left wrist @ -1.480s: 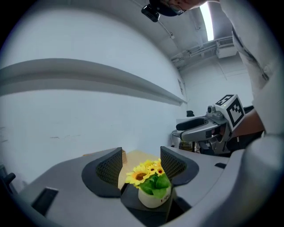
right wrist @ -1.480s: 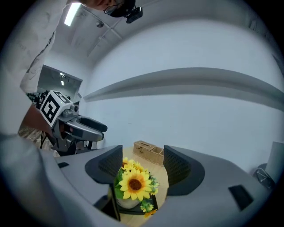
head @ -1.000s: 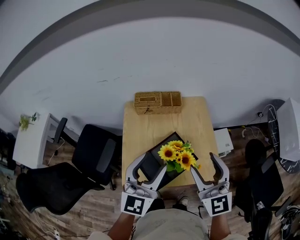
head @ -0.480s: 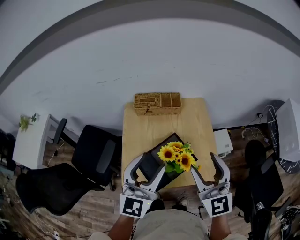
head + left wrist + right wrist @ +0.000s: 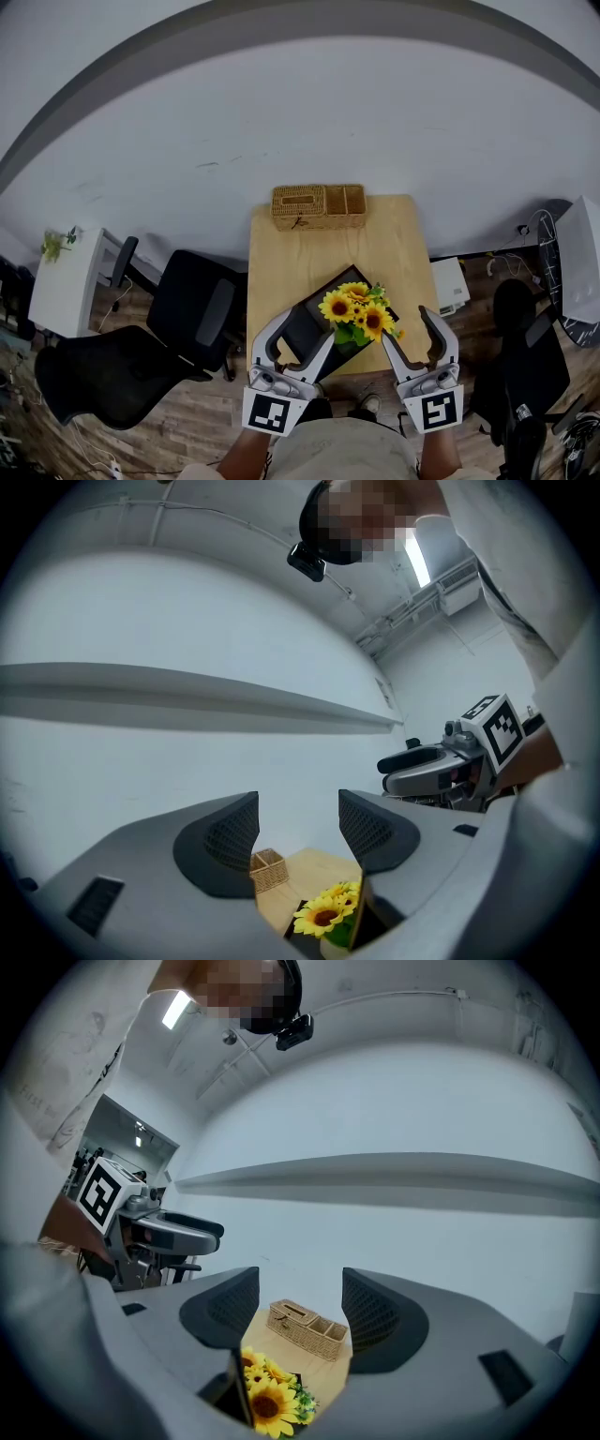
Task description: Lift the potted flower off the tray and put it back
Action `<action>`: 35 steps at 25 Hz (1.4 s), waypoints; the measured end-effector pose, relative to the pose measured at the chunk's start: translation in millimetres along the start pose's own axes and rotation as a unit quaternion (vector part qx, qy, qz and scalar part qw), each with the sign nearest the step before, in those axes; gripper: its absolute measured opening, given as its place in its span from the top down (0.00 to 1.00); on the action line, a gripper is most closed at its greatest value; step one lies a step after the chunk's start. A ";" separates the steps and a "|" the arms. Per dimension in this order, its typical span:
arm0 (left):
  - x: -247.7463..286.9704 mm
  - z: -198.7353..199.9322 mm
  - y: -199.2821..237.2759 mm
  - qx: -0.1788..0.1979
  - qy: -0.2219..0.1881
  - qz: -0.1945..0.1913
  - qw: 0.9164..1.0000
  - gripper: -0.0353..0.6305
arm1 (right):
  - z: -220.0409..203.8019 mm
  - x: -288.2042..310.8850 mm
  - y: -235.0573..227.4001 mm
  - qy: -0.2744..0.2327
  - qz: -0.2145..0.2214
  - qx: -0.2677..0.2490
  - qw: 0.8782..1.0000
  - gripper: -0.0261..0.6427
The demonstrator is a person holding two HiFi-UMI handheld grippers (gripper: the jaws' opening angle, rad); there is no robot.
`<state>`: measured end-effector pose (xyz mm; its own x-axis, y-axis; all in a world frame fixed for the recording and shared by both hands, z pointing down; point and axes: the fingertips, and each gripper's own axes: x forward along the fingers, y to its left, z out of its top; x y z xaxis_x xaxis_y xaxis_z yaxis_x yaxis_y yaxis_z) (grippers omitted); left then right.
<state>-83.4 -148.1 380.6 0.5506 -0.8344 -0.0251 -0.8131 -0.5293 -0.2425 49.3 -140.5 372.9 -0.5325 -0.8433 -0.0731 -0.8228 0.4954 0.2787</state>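
Two hand-held grippers are hovering at the near end of the light wooden table [image 5: 328, 248]. They are flanking the potted flower with yellow sunflower heads [image 5: 356, 314], which is standing on the black square tray [image 5: 328, 286].

Almost nothing is changing over the last second. The left gripper [image 5: 302, 330] and the right gripper [image 5: 406, 328] are keeping their places on either side of the blooms, and only the head camera is drifting slightly. The pot is not shifting at all.

Each gripper's own view is showing its jaws spread wide with nothing between them. The flowers are lying below the gap, and the woven wicker organiser [image 5: 317, 206] is sitting far beyond it.

Judging from this stillness, no lift is under way. The person is probably pausing with the flower on its tray, either lining up a grasp or resting after setting it down; I cannot tell which.
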 end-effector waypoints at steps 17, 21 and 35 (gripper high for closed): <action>0.7 -14.2 1.5 -0.029 0.036 0.015 0.999 0.85 | -8.5 1.5 -3.4 0.019 -0.030 0.038 0.999 0.83; 3.7 -14.6 0.1 -0.034 0.041 0.019 0.998 0.90 | -8.6 1.6 -5.2 0.020 -0.032 0.044 0.998 0.89; 8.4 -17.0 -2.4 -0.038 0.039 0.019 0.998 0.94 | -11.5 -0.1 -8.9 0.029 -0.022 0.024 0.999 0.93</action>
<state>-80.0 -156.5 397.4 0.5050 -0.8620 0.0432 -0.8470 -0.5046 -0.1675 59.0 -147.3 381.4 -0.4846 -0.8743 -0.0284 -0.8545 0.4662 0.2292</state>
